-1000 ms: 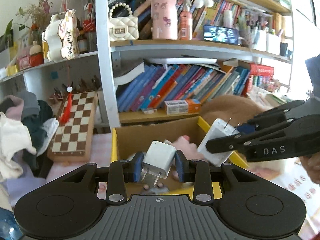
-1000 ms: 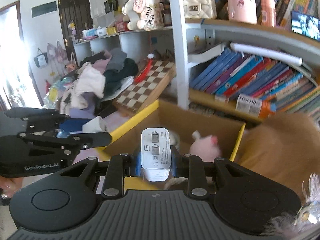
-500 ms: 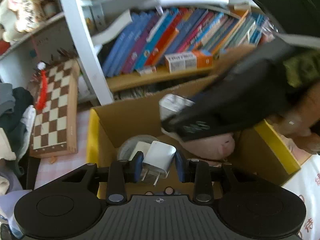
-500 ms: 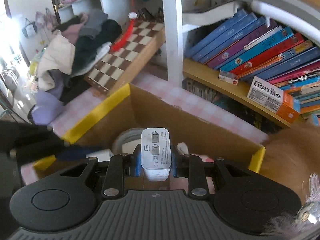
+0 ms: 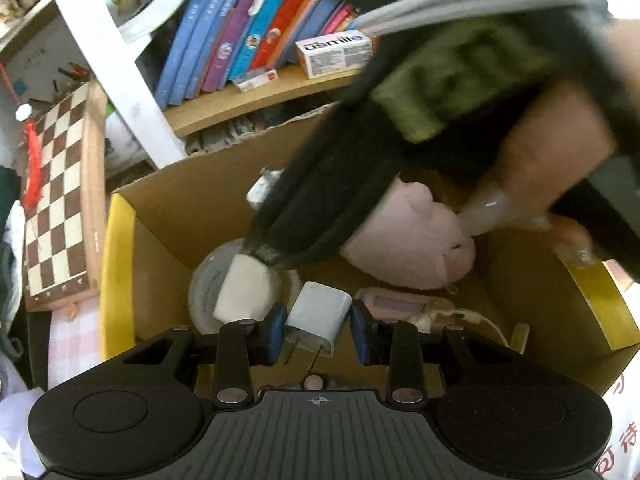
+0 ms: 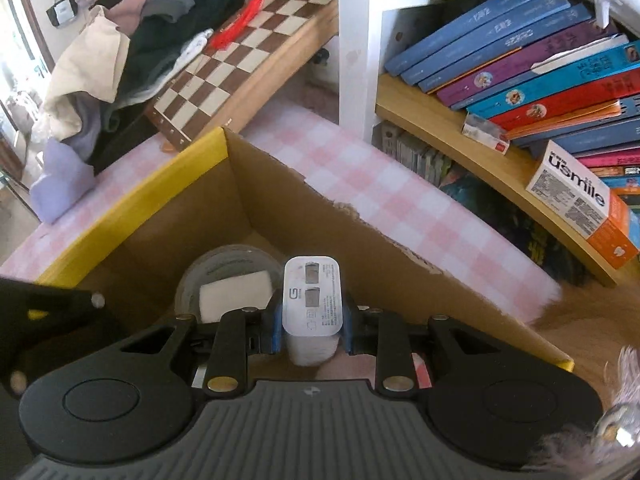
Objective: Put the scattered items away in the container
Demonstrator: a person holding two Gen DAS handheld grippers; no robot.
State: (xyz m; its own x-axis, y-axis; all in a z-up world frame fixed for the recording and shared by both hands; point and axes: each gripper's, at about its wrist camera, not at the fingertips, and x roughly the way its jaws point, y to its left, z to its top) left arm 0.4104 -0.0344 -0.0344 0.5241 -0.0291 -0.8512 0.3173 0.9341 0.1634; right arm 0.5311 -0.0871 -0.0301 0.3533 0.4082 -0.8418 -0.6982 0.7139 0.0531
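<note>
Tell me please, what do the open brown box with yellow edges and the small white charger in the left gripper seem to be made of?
The brown box with yellow rim looks like corrugated cardboard: matte brown walls and a torn, ragged top edge. The small white charger, between the left gripper pads, seems smooth, slightly glossy plastic with metal prongs.

The container is a brown cardboard box [image 5: 168,216] with yellow-taped rims, open at the top, standing on a pink checked cloth. A small white plug adapter [image 5: 318,318] with two metal prongs pointing back and down hangs tilted over the box, and a taller white charger block [image 6: 312,300] with two ports on its upright face hangs just inside. On the box floor lie a grey round lid [image 6: 228,268] with a white block [image 6: 234,294] on it, a pink plush toy [image 5: 408,240] and a pink flat device [image 5: 396,304]
</note>
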